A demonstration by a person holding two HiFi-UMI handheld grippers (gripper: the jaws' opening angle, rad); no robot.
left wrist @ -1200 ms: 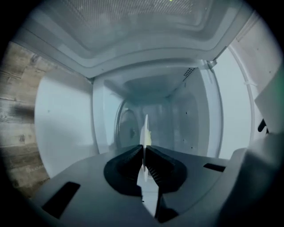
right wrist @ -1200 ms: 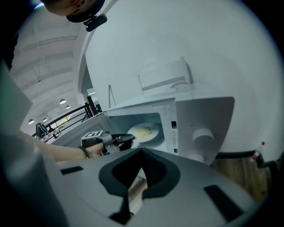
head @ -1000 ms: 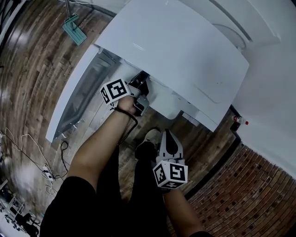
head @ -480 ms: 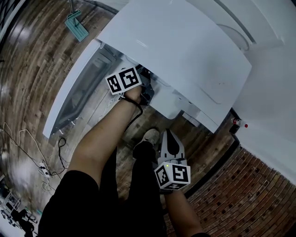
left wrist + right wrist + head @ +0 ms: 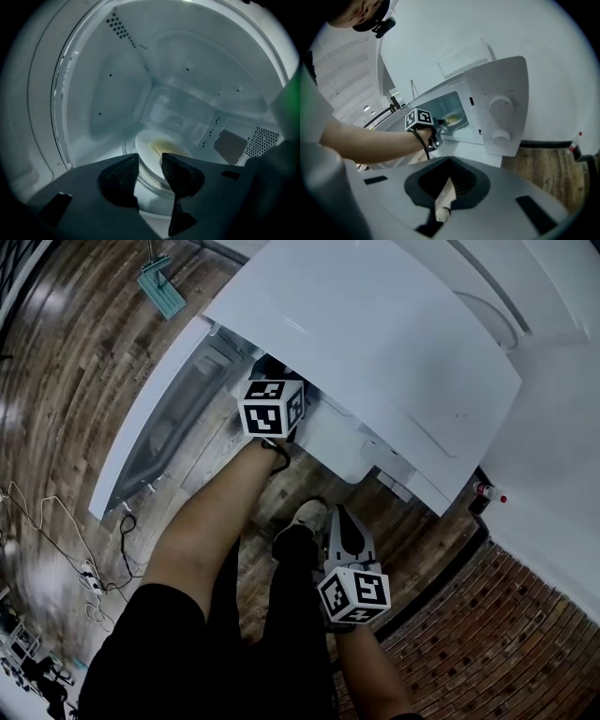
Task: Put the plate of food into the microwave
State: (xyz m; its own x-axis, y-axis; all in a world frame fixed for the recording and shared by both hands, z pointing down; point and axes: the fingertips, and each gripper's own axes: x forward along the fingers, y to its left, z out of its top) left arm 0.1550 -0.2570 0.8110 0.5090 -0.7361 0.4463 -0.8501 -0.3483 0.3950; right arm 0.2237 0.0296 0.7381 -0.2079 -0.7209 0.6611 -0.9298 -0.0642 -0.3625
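Observation:
The white microwave (image 5: 375,343) stands with its door (image 5: 150,418) swung open to the left. The left gripper (image 5: 150,168) reaches into the cavity; from the head view only its marker cube (image 5: 272,409) shows at the opening. A white plate of yellowish food (image 5: 157,145) rests on the glass turntable (image 5: 140,180). The jaws are opening, with the plate's near rim in the gap and the pads off it. The right gripper (image 5: 445,197) hangs low by the person's leg, shut and holding nothing. From there the plate (image 5: 453,119) shows inside the lit microwave (image 5: 501,108).
A teal tool (image 5: 161,289) lies on the wooden floor at the top left. Cables (image 5: 84,568) trail at the left. A red-capped bottle (image 5: 487,491) stands by the wall, next to a brick surface (image 5: 506,634). The person's shoe (image 5: 307,517) is under the microwave's front.
The left gripper has gone up and to the right, deeper into the microwave opening. The right gripper has stayed low in about the same place.

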